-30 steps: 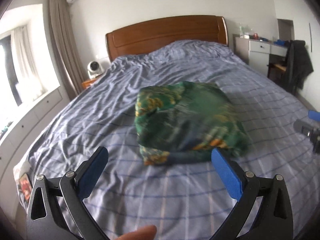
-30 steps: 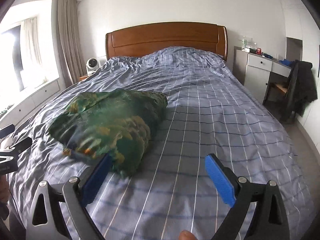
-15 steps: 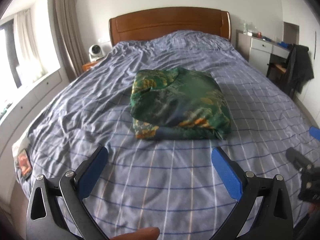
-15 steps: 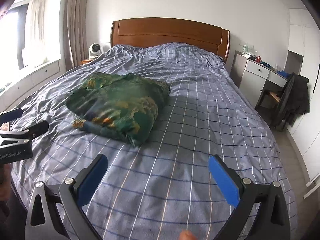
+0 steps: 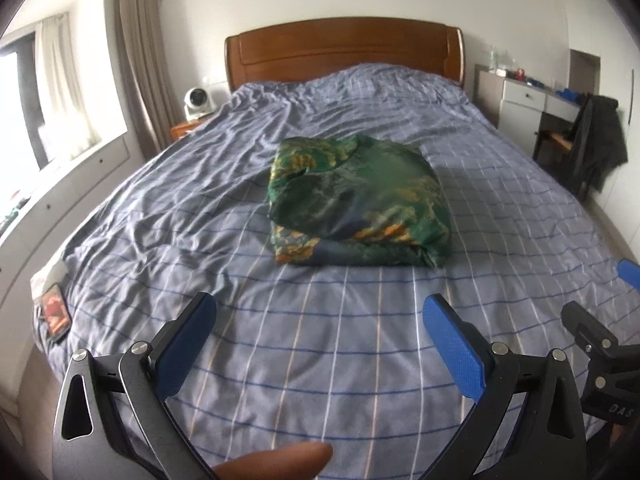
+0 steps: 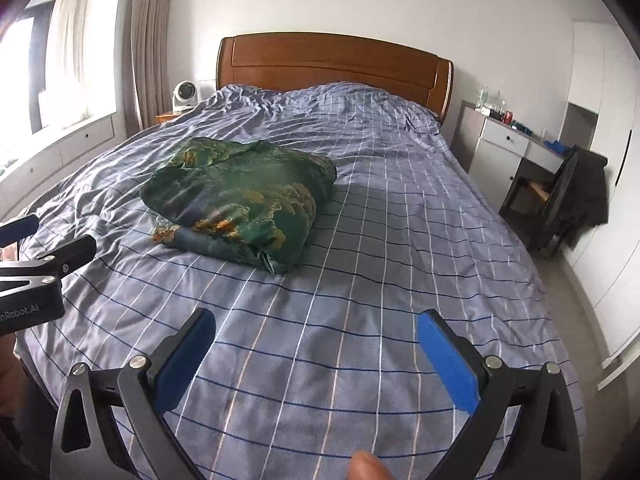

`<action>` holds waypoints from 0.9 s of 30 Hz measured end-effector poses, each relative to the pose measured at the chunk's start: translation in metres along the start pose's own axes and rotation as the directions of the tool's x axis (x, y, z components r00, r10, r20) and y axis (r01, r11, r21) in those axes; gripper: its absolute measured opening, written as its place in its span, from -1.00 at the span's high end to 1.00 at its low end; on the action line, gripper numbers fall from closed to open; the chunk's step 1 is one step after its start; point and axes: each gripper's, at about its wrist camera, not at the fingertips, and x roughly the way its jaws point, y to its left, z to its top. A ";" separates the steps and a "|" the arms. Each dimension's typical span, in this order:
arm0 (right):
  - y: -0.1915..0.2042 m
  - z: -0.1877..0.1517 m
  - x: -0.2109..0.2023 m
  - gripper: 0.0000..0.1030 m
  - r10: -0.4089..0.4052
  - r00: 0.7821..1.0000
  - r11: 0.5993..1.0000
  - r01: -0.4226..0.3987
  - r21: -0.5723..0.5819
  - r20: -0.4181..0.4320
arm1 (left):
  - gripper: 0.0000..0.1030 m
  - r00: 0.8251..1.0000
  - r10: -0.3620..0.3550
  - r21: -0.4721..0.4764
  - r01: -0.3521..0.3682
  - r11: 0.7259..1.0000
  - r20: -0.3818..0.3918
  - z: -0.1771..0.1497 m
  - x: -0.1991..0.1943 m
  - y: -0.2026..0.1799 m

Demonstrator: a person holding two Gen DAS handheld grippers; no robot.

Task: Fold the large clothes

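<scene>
Left wrist view: the left gripper hovers over the bed, fingers spread wide and empty. A folded green garment lies mid-bed, well apart from it. Right wrist view: the right gripper, likewise spread wide and empty, faces the garment.

I see a green garment with orange-gold print, grey-blue bedsheet checked in white and dark blue, reddish-brown wooden headboard, blue tool pads.
</scene>
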 end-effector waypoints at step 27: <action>0.009 0.011 -0.031 -0.99 0.029 0.999 0.999 -0.029 -0.013 -0.034 | -0.99 0.999 0.005 0.013 -0.005 1.000 -0.039 0.002 -0.021 0.001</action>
